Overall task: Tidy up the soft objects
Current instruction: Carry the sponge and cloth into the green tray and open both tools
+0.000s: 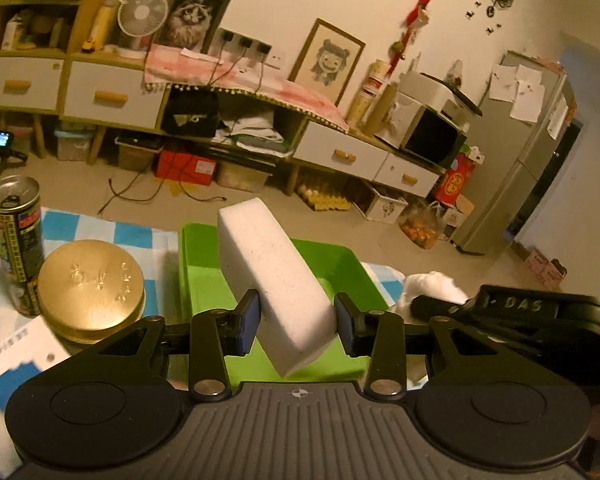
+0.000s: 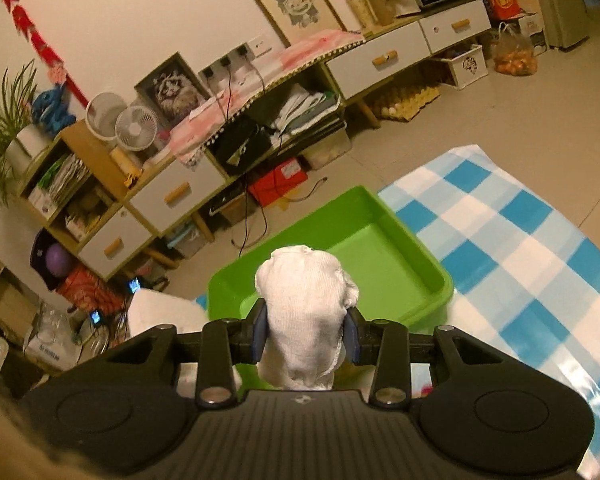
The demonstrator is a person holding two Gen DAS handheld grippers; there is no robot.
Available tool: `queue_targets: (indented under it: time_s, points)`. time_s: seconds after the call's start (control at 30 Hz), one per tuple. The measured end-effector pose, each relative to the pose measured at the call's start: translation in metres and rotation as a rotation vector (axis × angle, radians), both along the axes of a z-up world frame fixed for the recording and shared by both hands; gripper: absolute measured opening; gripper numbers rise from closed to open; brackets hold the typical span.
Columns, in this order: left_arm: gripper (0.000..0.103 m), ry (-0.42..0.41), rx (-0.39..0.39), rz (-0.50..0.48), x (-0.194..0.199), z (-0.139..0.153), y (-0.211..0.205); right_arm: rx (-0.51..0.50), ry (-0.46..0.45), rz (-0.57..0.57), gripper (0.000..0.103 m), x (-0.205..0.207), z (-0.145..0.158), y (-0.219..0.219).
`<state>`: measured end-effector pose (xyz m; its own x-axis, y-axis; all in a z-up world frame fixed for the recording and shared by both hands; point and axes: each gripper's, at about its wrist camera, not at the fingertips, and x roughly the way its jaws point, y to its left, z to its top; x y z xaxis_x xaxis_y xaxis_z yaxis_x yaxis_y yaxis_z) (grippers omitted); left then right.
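I have the left tool [image 1: 296, 322] clamping the white sponge block [image 1: 270, 280] and the right tool [image 2: 305, 334] pinching the bunched cloth [image 2: 306, 300], both poised over the green bin [image 2: 384, 264] for dropping.

right gripper [image 2: 305, 334] | clamps white cloth [image 2: 304, 312] | above green tray [image 2: 380, 264]

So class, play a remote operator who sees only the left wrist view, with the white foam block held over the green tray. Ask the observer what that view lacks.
Operator: What does the right hand-held gripper hold?
Observer: A bunched white cloth, clamped between its pads.
Operator: Where is it relative to the green tray?
Observer: At the tray's near edge.
Operator: Is the tray empty?
Observer: The part the right wrist view shows looks empty.
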<state>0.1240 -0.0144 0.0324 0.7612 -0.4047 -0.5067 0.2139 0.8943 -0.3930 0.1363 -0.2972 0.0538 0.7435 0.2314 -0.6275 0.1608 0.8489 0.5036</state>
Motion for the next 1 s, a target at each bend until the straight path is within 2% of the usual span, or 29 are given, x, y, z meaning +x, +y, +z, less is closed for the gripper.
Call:
queue_targets:
  time_s: [0.17, 0.27, 0.5, 0.77, 0.87, 0.9, 0.93, 0.97, 1.0]
  points:
    - [0.041, 0.014, -0.011, 0.02, 0.019, -0.021, 0.002, 0.01, -0.056, -0.046, 0.02, 0.022, -0.011, -0.01]
    - [0.042, 0.037, 0.013, 0.008, 0.028, -0.028, -0.004, 0.002, -0.073, -0.074, 0.02, 0.032, -0.023, -0.014]
    - [0.043, 0.097, 0.072, 0.008, 0.038, -0.051, -0.014, -0.028, 0.026, -0.114, 0.021, 0.046, -0.062, -0.022]
    - [0.045, 0.089, 0.093, 0.012, 0.036, -0.052, -0.013, -0.053, 0.054, -0.113, 0.024, 0.042, -0.067, -0.028]
    - [0.053, 0.077, 0.101, 0.006, 0.034, -0.049, -0.014, -0.052, 0.058, -0.112, 0.029, 0.041, -0.066, -0.028]
    - [0.061, 0.079, 0.102, 0.006, 0.034, -0.048, -0.016, -0.052, 0.06, -0.111, 0.032, 0.04, -0.066, -0.029]
    - [0.067, 0.078, 0.101, 0.007, 0.033, -0.047, -0.016, -0.05, 0.061, -0.11, 0.04, 0.04, -0.065, -0.029]
    - [0.069, 0.074, 0.101, 0.008, 0.032, -0.046, -0.016, -0.046, 0.058, -0.108, 0.047, 0.038, -0.063, -0.029]
    - [0.072, 0.072, 0.101, 0.006, 0.031, -0.045, -0.016, -0.044, 0.054, -0.107, 0.049, 0.038, -0.062, -0.03]
